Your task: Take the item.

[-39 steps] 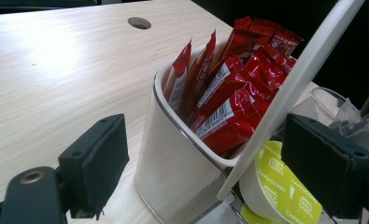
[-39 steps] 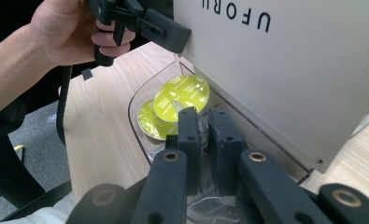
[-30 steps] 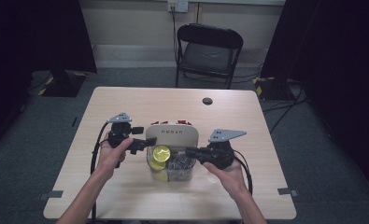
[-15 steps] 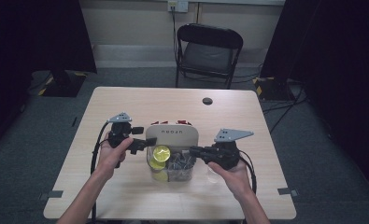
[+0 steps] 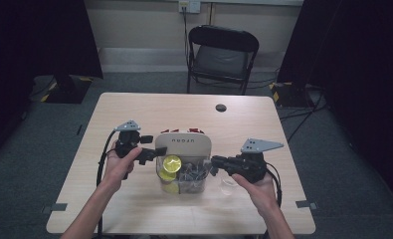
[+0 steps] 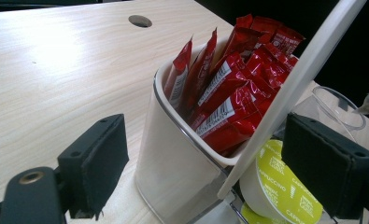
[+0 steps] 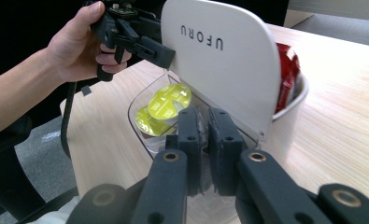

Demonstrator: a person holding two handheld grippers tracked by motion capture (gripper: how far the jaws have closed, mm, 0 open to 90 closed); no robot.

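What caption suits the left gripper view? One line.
Open tongs straddle a raised white lid beside a bin of red sachets.

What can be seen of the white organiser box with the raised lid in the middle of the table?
The organiser box stands upright on the wooden table. Its rear compartment looks like glossy white plastic and is packed with upright red sachets. The front compartment is clear and holds yellow-green capsules. A white lid, printed UFORU, stands raised over the clear part. The left gripper has one of its fingers at the lid's edge. The right gripper, shut on something thin and clear, sits by the clear compartment.
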